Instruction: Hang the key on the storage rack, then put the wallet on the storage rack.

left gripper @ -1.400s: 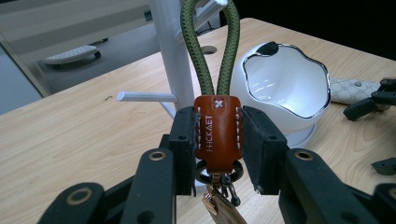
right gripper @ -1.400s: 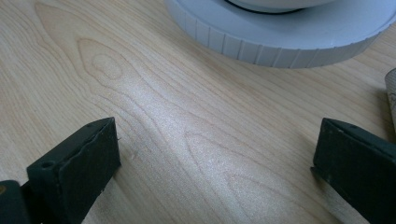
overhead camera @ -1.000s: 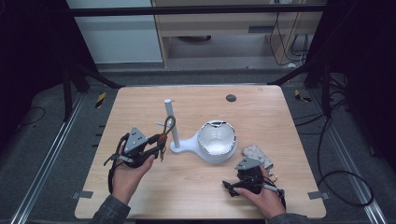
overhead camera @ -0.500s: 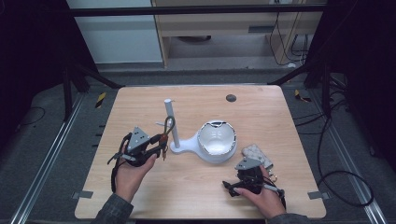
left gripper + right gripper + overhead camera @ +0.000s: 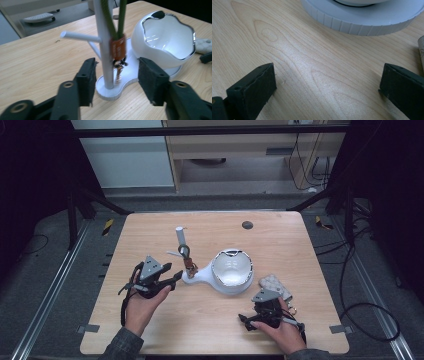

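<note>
The green cord loop (image 5: 113, 18) with its orange tag (image 5: 118, 48) and small keys hangs on the white stand (image 5: 104, 52), draped over the post beside the side peg, so the hanging step looks done and the release is in hand. The left gripper (image 5: 170, 281) sits just in front of the stand on the table (image 5: 280, 237); its jaws have just been opening, and they now stand partly apart with nothing pressed between the fingers (image 5: 86, 80), the post and the tag showing in the gap beyond them. The white bowl (image 5: 231, 271) shares the stand's base and sits just right of the post. The right gripper (image 5: 248, 320) rests low near the table's front edge, its fingers (image 5: 259, 83) wide apart over bare wood, holding nothing. A patterned pouch (image 5: 274, 284) lies just beside it; what it contains I cannot tell.

Next, the left hand likely needs to back straight away from the post without catching the tag or tipping the stand.
</note>
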A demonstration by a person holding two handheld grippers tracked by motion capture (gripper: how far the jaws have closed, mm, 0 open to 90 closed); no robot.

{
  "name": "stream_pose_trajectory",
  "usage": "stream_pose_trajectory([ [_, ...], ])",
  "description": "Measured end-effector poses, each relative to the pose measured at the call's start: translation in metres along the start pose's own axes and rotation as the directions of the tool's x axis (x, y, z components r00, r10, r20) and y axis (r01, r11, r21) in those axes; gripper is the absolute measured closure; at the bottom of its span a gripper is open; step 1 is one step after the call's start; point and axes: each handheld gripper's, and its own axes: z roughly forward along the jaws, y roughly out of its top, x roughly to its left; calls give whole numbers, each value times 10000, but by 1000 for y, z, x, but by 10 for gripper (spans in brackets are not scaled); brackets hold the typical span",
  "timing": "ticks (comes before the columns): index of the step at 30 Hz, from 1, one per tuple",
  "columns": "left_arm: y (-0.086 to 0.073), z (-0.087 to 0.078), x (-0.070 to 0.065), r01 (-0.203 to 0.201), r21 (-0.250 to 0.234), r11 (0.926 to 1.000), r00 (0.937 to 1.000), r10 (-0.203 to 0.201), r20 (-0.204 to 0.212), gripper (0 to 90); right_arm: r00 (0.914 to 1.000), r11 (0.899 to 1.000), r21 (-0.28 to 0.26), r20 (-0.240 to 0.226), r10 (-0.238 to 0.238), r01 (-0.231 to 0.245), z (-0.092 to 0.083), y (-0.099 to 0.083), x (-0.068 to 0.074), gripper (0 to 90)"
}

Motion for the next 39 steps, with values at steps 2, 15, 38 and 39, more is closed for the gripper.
stream_pose_trajectory([
  [2, -5, 0, 3, 27, 54, 10000, 9999, -26, -110, 384, 10000, 10000, -2, 0, 5, -5, 0, 0, 0, 6],
  [15, -53, 9, 40, 949, 1063, 9898, 9927, -861, -843, 129, 10000, 10000, 0, 6, 15, -15, 0, 0, 0, 6],
  [38, -91, 32, 59, 894, 2581, 9620, 9931, -662, -972, 67, 9932, 9881, 1389, 1047, 517, -660, -58, 32, -55, 148],
  [39, -92, 32, 59, 930, 2614, 9607, 9929, -699, -962, 67, 9915, 9853, 1512, 1135, 630, -799, -60, 33, -59, 150],
])
